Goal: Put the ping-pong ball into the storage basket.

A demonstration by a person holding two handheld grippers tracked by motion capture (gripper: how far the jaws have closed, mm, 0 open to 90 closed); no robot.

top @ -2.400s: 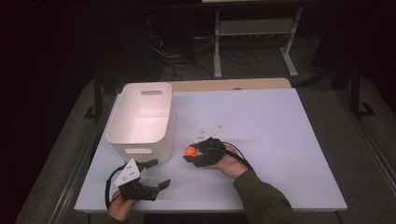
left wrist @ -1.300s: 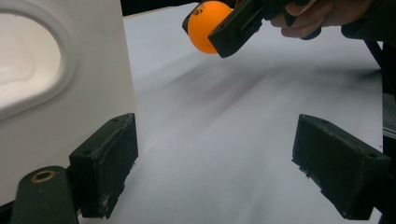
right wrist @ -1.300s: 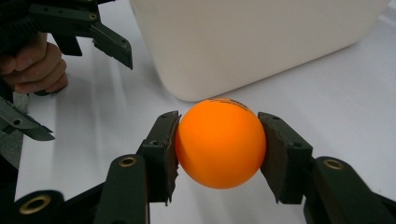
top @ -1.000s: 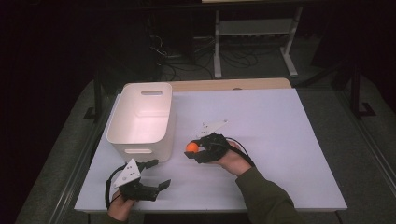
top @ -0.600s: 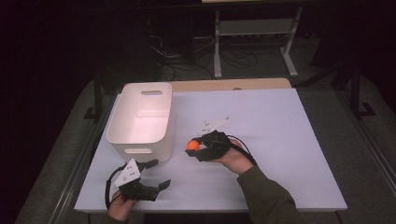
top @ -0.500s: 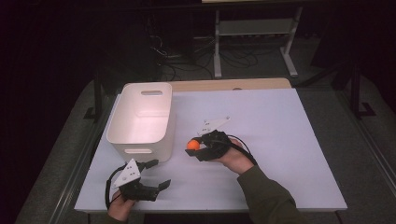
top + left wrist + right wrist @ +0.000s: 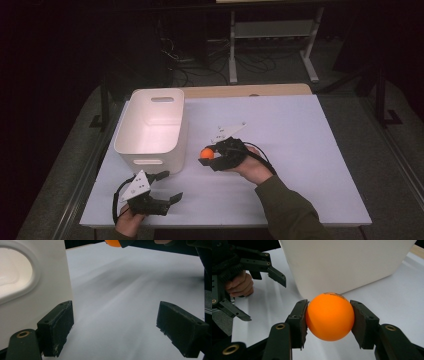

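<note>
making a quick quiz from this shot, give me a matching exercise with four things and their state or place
Things:
1. orange ball
2. white bin
3. left gripper
4. right gripper

States:
a. jaws wide apart, nothing between them
b. shut on the ball
c. stands at the table's left, nothing visible inside
d. clamped between two black pads

Pairs: 1-d, 2-c, 3-a, 4-b
</note>
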